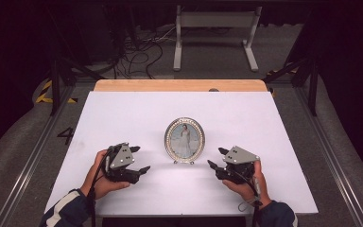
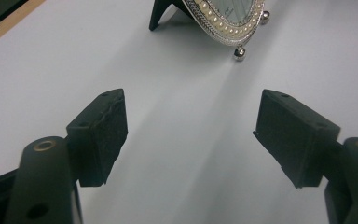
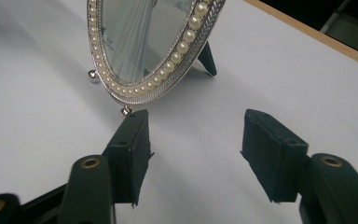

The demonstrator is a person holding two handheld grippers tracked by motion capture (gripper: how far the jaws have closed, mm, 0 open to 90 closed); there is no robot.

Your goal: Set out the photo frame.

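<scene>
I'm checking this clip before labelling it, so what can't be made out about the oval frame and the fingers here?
- Frame top: cut off by the upper edge in both gripper views.
- Photo detail: too small in the high view, washed by glare in the right gripper view.
- Back stand: mostly hidden behind the frame.
- Left gripper finger pads: too small and dark in the high view.

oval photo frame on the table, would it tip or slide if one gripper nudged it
The oval photo frame stands upright on small ball feet and a thin back prop, so a nudge would probably tip it backward. On the smooth white table it may slide. The glazed-looking front suggests it is fragile.
</scene>
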